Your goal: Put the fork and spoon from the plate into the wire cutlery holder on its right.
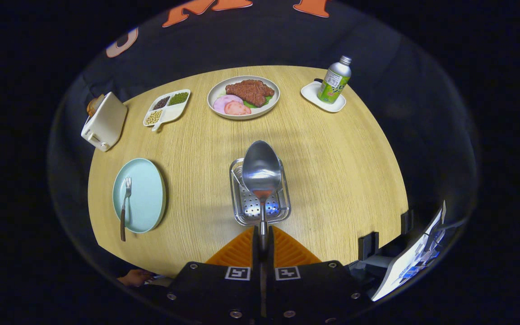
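Gripper (pixel 263 243) fingers pinch the spoon (pixel 261 171) handle, bowl held over the wire cutlery holder (pixel 242 212) (fork (pixel 124 205) lies on the plate (pixel 145 198)).

Glossy metal spoon (pixel 261 170), matt wood-grain table (pixel 341 153) (smooth), perforated steel holder (pixel 282 208)

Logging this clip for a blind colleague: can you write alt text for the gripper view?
The gripper is shut on a spoon by its handle, holding its bowl above the wire cutlery holder on a round wooden table. To the holder's left, a fork lies on a pale blue plate.
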A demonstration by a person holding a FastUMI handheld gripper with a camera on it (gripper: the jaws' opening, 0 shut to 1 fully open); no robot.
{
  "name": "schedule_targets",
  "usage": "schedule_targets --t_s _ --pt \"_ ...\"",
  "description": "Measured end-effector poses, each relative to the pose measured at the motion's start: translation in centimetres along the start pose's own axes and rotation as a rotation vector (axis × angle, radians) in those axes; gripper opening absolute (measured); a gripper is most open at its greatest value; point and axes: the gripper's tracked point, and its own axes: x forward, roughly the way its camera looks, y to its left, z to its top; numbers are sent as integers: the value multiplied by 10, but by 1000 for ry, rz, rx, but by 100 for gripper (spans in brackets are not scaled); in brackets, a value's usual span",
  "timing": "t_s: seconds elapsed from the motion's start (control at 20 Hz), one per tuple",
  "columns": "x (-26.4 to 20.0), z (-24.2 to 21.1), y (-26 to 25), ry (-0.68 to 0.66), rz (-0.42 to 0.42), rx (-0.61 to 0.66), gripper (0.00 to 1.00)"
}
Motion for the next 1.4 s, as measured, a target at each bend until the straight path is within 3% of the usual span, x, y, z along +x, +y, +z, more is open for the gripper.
schedule_targets --t_s 0.3,0.55,0.65,0.8,0.9,1.1,1.4 --pt "3 15 -4 -32 -12 12 9" --pt "-6 48 8 -145 16 21 13" --pt "-13 68 19 -232 39 6 23" --pt "-35 108 33 -448 46 2 54" --pt "-54 134 41 -603 47 27 67" --pt "-99 169 60 -880 78 46 79" --pt "-155 197 101 -1133 102 21 86"
